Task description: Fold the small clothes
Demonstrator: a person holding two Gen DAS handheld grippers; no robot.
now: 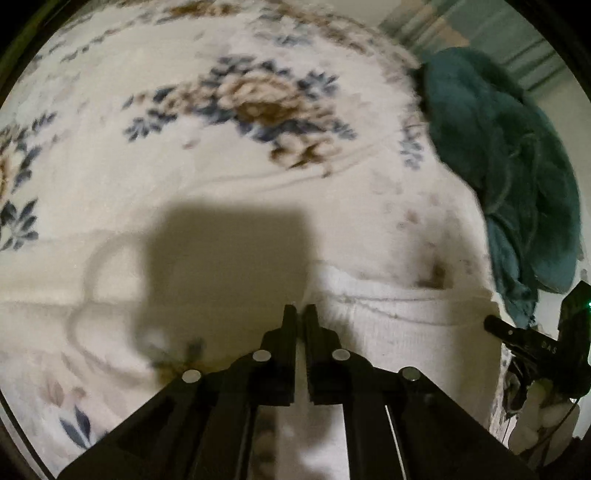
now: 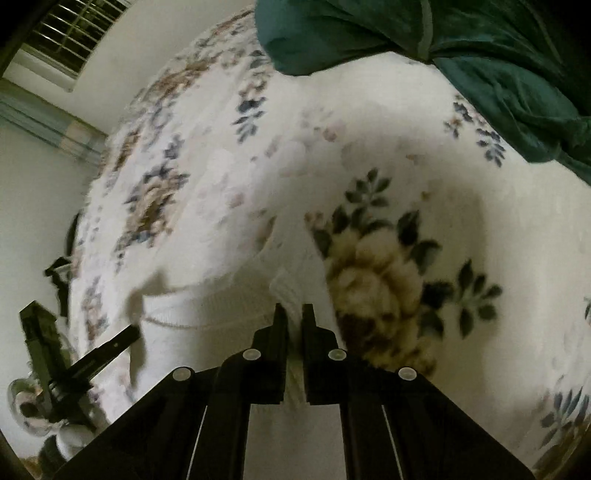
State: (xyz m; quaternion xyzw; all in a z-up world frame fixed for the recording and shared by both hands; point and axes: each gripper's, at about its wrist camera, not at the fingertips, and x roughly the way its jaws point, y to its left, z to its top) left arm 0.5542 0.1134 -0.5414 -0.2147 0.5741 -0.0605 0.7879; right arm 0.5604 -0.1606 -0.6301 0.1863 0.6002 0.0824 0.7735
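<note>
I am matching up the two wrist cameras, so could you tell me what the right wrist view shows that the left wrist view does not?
Only the right wrist view shows a window with blinds and the left gripper from outside. Only the left wrist view shows the right gripper from outside and a squarish dark shadow on the blanket. Both show the floral blanket, the teal cloth and the white knit garment, each gripper nearly closed on it.

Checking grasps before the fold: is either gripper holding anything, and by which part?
Both hold the white garment. The left gripper has its jaws shut on one end of the ribbed edge; the right gripper pinches the opposite end.
</note>
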